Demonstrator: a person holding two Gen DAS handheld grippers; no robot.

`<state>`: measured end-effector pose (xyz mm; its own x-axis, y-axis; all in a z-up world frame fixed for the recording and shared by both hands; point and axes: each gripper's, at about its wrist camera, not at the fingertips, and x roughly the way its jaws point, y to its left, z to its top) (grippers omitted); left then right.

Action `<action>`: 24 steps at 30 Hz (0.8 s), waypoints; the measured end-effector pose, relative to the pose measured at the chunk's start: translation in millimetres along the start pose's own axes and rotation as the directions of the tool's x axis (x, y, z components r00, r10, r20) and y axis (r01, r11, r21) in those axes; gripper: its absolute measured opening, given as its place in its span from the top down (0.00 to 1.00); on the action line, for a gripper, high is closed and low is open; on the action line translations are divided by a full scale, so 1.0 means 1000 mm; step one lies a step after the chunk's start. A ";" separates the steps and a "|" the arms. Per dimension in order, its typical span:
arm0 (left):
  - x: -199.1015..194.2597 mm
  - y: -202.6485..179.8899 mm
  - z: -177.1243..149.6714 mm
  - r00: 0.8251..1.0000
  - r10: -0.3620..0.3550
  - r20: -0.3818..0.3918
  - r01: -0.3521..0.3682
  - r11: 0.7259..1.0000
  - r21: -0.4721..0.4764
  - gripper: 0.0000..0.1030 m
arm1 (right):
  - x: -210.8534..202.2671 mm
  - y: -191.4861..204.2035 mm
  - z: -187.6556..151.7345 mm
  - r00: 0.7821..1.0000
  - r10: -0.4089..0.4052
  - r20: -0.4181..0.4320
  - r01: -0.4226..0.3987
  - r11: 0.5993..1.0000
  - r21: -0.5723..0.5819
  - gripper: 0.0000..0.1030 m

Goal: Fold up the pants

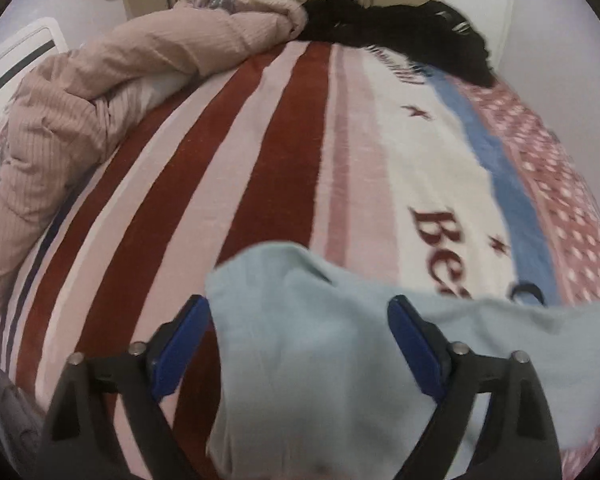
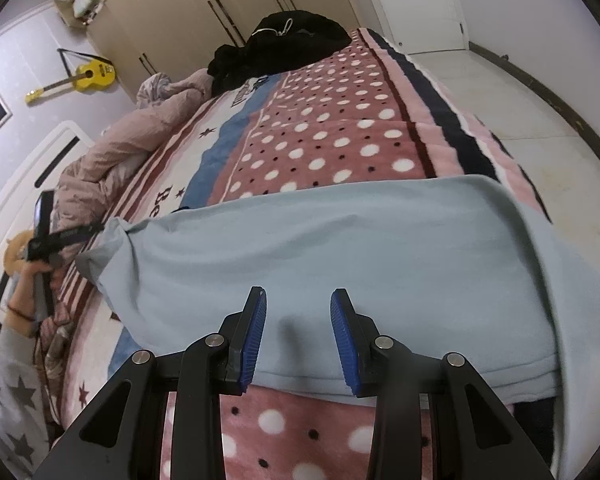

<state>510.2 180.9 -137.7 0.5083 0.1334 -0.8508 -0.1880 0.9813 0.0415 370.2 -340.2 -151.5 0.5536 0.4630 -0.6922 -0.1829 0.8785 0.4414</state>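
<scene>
A: Where are the pants (image 2: 340, 240)?

B: On the bed (image 2: 340, 132), lying across it near the near end, over the dotted and striped blanket (image 1: 228, 184). They are pale blue, and the right part reaches the bed's right edge and hangs a little over it.

A: And the left gripper (image 1: 300, 316)?

B: Its blue fingers (image 1: 414, 344) stand wide apart, one on each side of a raised fold of the pants. The cloth passes between them, but they are not closed on it (whether a pad touches the fabric, I cannot tell).

A: The right gripper (image 2: 299, 320)?

B: Its fingers (image 2: 254, 336) are apart too, hanging just over the near hem of the pants, holding nothing. From the right wrist view the left gripper appears at the pants' left end, held by the person's hand (image 2: 36, 270).

A: What else is on the bed?

B: A pink quilt (image 1: 100, 112) bunched along the left edge, and a black garment (image 2: 284, 40) heaped at the far end. A yellow guitar (image 2: 88, 76) hangs on the wall beyond the quilt.
</scene>
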 end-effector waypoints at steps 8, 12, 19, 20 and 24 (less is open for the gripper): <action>0.032 0.003 -0.004 0.995 -0.018 -0.100 0.023 0.998 0.051 0.61 | 0.006 -0.001 -0.001 1.000 0.005 -0.010 -0.005 1.000 -0.010 0.71; 0.027 -0.007 -0.004 0.996 0.009 -0.087 0.001 0.993 0.120 0.61 | 0.012 0.002 0.000 1.000 0.014 -0.016 -0.014 1.000 -0.013 0.71; 0.026 0.003 0.013 0.998 0.060 -0.015 -0.059 0.998 0.037 0.61 | 0.013 0.005 -0.001 1.000 0.026 -0.017 -0.026 1.000 -0.012 0.71; 0.031 0.002 0.014 0.997 0.067 -0.037 -0.065 0.997 0.051 0.61 | 0.013 0.005 -0.001 1.000 0.026 -0.018 -0.026 1.000 -0.012 0.71; 0.039 -0.008 0.013 0.996 0.074 -0.047 -0.070 0.994 0.087 0.61 | 0.013 0.005 0.000 1.000 0.025 -0.017 -0.025 1.000 -0.012 0.71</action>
<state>542.5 180.1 -164.9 0.4532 0.1990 -0.8689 -0.1489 0.9780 0.1464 376.5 -329.8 -158.9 0.5352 0.4866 -0.6905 -0.2066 0.8680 0.4515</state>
